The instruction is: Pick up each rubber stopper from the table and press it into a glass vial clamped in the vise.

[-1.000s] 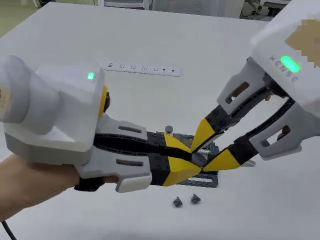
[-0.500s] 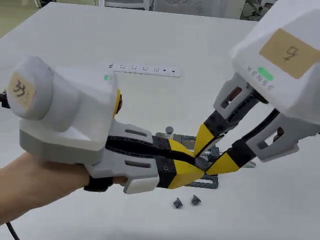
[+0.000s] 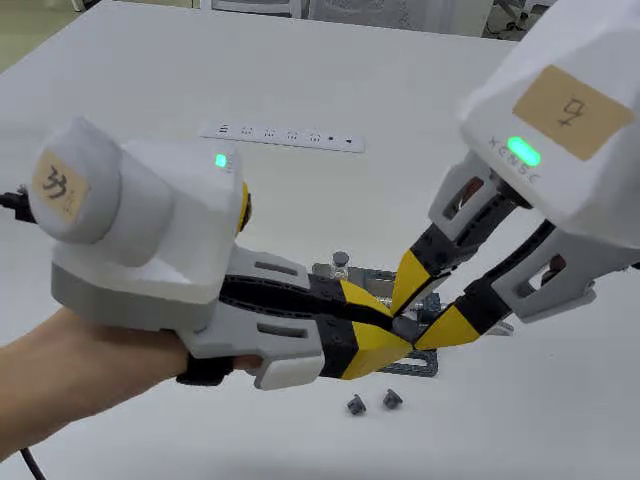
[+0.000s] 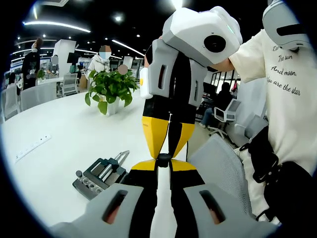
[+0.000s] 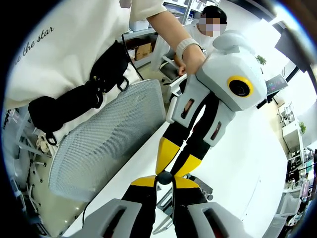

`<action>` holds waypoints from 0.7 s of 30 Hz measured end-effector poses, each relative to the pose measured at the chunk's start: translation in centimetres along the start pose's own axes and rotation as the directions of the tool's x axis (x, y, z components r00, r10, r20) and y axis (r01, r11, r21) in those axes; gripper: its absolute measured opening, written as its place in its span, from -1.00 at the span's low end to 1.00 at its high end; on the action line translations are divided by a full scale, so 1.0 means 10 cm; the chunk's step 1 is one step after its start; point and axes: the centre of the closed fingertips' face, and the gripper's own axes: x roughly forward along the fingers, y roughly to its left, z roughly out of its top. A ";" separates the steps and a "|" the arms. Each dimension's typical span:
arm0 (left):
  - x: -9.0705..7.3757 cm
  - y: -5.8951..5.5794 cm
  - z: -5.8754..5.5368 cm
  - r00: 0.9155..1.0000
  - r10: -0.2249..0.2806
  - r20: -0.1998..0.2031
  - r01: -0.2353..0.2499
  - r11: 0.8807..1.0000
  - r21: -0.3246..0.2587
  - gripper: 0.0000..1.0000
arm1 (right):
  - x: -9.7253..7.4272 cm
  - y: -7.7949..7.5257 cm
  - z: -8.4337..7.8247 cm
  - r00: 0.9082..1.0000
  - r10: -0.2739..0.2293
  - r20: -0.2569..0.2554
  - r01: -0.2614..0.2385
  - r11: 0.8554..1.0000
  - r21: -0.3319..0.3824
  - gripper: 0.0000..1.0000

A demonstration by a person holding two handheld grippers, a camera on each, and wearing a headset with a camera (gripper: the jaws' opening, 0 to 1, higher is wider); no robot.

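looks like a regrasp: your right gripper (image 3: 412, 322) pinches a rubber stopper (image 5: 165, 177) over the vise (image 4: 99, 173), left gripper (image 3: 398, 338) clenched with tips touching it; next, square it and lower it into a vial, with two spare stoppers (image 3: 355, 405) lying on the table (image 3: 300, 80).

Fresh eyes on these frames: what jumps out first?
The left gripper and right gripper meet tip to tip right by the vise, mid-table. The right one's jaws are apparently pinching a dark stopper. Two loose stoppers lie on the white table in front of the vise, nearer the person.
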 end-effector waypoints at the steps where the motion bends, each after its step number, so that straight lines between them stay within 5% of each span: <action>1: 0.01 -0.01 0.00 1.000 0.001 0.001 -0.001 1.000 0.001 -0.91 | 0.01 0.00 0.00 1.000 0.002 0.000 -0.002 1.000 0.004 -0.85; 11: 0.02 0.03 0.00 1.000 0.018 0.015 -0.019 1.000 0.004 -0.88 | 0.04 -0.03 -0.06 1.000 -0.008 0.000 0.008 1.000 0.019 -0.86; 21: -0.02 0.14 -0.09 0.997 0.075 0.006 -0.075 0.997 -0.001 -0.46 | 0.00 -0.07 -0.15 1.000 -0.027 0.002 0.027 0.999 0.044 -0.86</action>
